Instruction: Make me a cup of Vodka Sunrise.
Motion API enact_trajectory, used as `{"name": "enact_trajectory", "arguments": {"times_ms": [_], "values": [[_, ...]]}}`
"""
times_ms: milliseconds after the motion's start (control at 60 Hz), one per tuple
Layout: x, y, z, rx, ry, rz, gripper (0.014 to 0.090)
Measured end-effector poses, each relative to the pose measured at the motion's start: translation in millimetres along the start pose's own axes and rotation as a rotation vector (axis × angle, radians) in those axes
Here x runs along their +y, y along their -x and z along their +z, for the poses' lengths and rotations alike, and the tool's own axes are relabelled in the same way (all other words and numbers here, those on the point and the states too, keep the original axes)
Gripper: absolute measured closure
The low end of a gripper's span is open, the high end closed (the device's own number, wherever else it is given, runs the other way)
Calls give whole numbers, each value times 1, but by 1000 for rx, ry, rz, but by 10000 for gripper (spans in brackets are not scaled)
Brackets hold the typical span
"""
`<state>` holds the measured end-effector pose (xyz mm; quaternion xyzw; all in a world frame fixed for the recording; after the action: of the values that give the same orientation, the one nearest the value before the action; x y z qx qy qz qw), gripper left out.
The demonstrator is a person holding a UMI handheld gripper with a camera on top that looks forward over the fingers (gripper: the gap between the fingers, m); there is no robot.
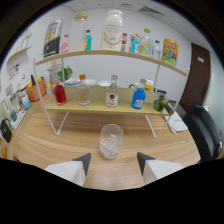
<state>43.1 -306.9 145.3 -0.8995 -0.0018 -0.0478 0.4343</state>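
We see the gripper low in the frame with its 2 dark-tipped fingers apart and holding nothing. Just ahead of them, centred over the gap, a clear glass with ice in it stands on the wooden bench, untouched by either finger. Beyond the glass, across the middle of the frame, a 2-level shelf on white legs carries the bottles. On its lower board, from left to right, we make out a bottle of red liquid, a clear bottle, a clear bottle with a red-and-white label and a blue bottle; none of their writing can be read. On the upper board a large white bottle stands at the top centre and a yellow packet at the upper right, their print also illegible. A dark chair sits at the right edge.
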Motion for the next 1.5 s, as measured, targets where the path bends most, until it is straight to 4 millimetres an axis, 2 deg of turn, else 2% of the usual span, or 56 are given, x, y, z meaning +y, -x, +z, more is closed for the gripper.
{"name": "enact_trajectory", "arguments": {"times_ms": [133, 250, 350, 467, 633, 800, 1000, 1167, 1200, 1350, 1500], "values": [[2, -3, -6, 10, -8, 13, 181], [14, 1, -22, 15, 1, 24, 185], [24, 20, -33, -5, 2, 43, 187], [14, 54, -38, -53, -56, 58, 190], [-26, 109, -33, -150, -166, 82, 185], [-77, 146, -1, -196, -261, 101, 186], [-130, 168, 45, -182, -330, 76, 194], [-157, 182, 76, -168, -352, 47, 206], [-160, 186, 82, -166, -354, 39, 228], [-169, 194, 105, -141, -352, -2, 415], [-172, 188, 115, -97, -359, -2, 652]]}}
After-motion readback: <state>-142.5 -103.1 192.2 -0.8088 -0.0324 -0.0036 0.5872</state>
